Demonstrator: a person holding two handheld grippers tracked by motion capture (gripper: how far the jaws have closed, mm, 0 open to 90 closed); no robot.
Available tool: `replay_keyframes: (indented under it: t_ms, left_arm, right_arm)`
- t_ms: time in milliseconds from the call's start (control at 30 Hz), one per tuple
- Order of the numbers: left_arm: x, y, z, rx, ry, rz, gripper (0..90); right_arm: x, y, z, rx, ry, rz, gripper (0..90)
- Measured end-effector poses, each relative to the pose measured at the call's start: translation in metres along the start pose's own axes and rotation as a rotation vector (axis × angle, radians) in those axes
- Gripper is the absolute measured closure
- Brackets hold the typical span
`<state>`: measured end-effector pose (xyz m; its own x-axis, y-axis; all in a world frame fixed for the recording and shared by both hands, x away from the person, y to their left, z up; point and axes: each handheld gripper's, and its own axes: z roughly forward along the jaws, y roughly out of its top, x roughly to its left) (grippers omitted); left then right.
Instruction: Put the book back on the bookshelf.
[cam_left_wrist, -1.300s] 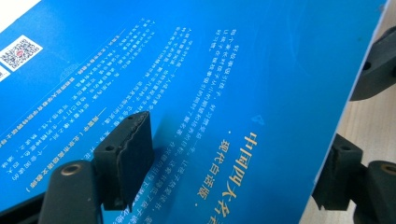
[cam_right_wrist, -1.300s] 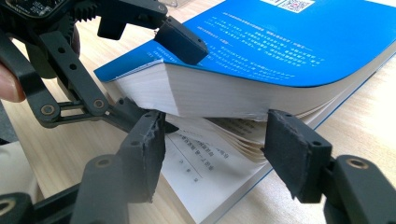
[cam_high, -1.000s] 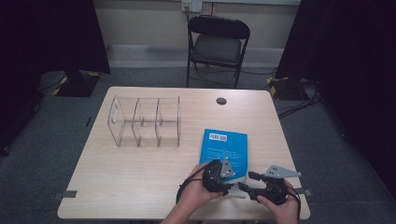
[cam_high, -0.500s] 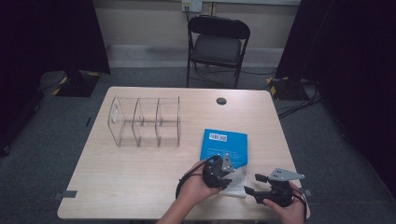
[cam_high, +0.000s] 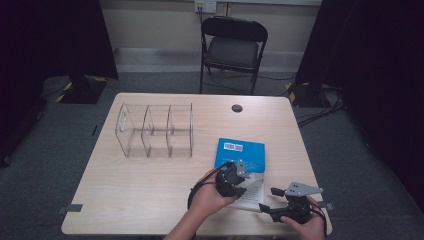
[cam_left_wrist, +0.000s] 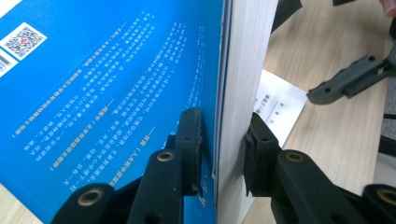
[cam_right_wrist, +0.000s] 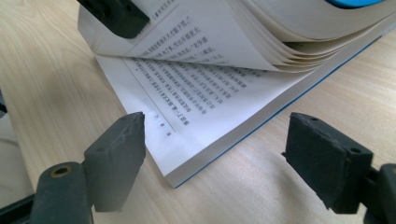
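A blue paperback book (cam_high: 241, 151) lies on the table, its near end lifted and fanned open. My left gripper (cam_high: 239, 181) is shut on the blue cover (cam_left_wrist: 116, 70) and a thick block of pages (cam_left_wrist: 243, 70), one pad on each side. Below them a printed page (cam_right_wrist: 196, 84) lies flat on the lower part of the book. My right gripper (cam_right_wrist: 215, 140) stands open at the book's near corner; its jaws have just been opening, and the pads touch nothing. That right gripper (cam_high: 266, 206) sits by the table's front edge.
A clear acrylic organiser (cam_high: 155, 131) with three compartments stands at the table's back left. A black cable hole (cam_high: 237, 108) sits near the far edge. Behind the table stands a black folding chair (cam_high: 235, 47). Bare wood (cam_high: 130, 195) stretches left of the hands.
My left gripper has closed on the book's cover and pages. The right gripper's jaws have spread wider. Both hands have stayed about where they were.
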<state>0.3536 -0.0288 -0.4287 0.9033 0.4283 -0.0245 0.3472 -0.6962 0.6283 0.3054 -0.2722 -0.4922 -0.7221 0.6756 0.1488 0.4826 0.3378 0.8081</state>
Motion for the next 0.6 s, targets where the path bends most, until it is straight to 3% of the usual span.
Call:
replay_keyframes:
  t_ms: [300,600]
  left_arm:
    - [0.003,0.015,-0.014,0.036,0.006,-0.022,73.8]
    - [0.006,0.024,-0.022,0.054,0.009,-0.040,74.5]
  right_arm:
    - [0.003,0.000,0.004,0.010,0.023,-0.014,14.7]
    - [0.004,-0.004,0.006,0.043,-0.004,-0.014,14.7]
